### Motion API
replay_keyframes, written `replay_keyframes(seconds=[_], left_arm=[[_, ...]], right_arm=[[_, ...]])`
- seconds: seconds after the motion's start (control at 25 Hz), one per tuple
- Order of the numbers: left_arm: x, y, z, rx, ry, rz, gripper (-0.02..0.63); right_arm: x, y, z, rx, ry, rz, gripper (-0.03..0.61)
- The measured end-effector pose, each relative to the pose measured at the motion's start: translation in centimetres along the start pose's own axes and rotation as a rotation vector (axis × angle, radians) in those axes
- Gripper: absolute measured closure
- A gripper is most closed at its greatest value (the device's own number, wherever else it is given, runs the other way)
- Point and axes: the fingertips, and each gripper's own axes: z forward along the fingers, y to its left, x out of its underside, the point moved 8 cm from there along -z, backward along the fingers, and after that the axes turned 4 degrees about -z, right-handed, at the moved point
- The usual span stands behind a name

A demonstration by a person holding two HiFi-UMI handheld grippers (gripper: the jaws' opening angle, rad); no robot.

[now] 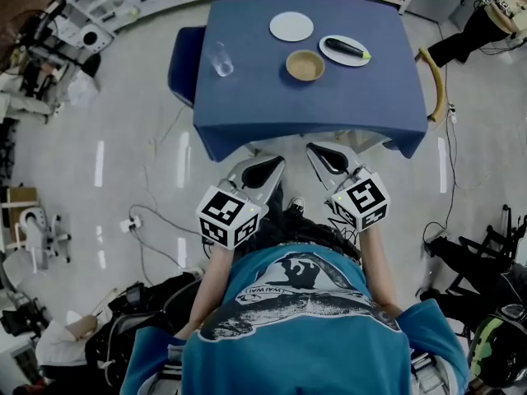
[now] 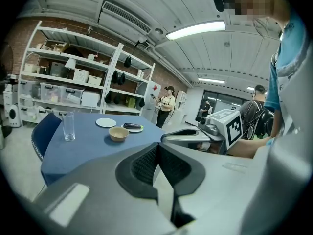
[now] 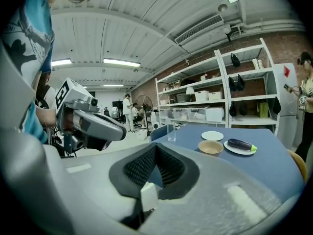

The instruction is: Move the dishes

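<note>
Right, both grippers are closed on nothing. The left gripper (image 1: 272,164) and right gripper (image 1: 317,151) each have their pads pressed together. They hang short of the near edge of the blue-clothed rectangular table (image 1: 272,97), well apart from every dish.

The dishes cluster toward the far right of the cloth:
- the empty round white plate (image 1: 291,26) is furthest
- the round tan wooden-looking bowl (image 1: 305,65) is just nearer
- to the bowl's right, a second white plate (image 1: 339,59) carries a dark purple aubergine (image 1: 346,48)

A clear glass tumbler (image 1: 221,59) stands apart on the left.

My read on handling:
- Plates look glazed, stiff and slick, and they lie flat on the cloth, so I'd pinch the raised rim at the near side.
- The loaded one must stay level or the aubergine rolls.
- The bowl looks light; I'd clamp its wall, one jaw inside and one outside.

I can't tell from this whether the dishes are at their start spot or their end spot.
</note>
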Motion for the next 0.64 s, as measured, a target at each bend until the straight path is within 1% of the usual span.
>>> replay_keyframes(seconds=[0.36, 0.64], left_arm=[[-0.33, 0.26, 0.31, 0.015, 0.007, 0.009, 0.601], [-0.31, -0.35, 0.73, 0.019, 0.013, 0.010, 0.600]], right_arm=[[-0.20, -0.09, 0.22, 0.004, 0.005, -0.003, 0.577], [0.03, -0.29, -0.18, -0.002, 0.012, -0.003, 0.577]])
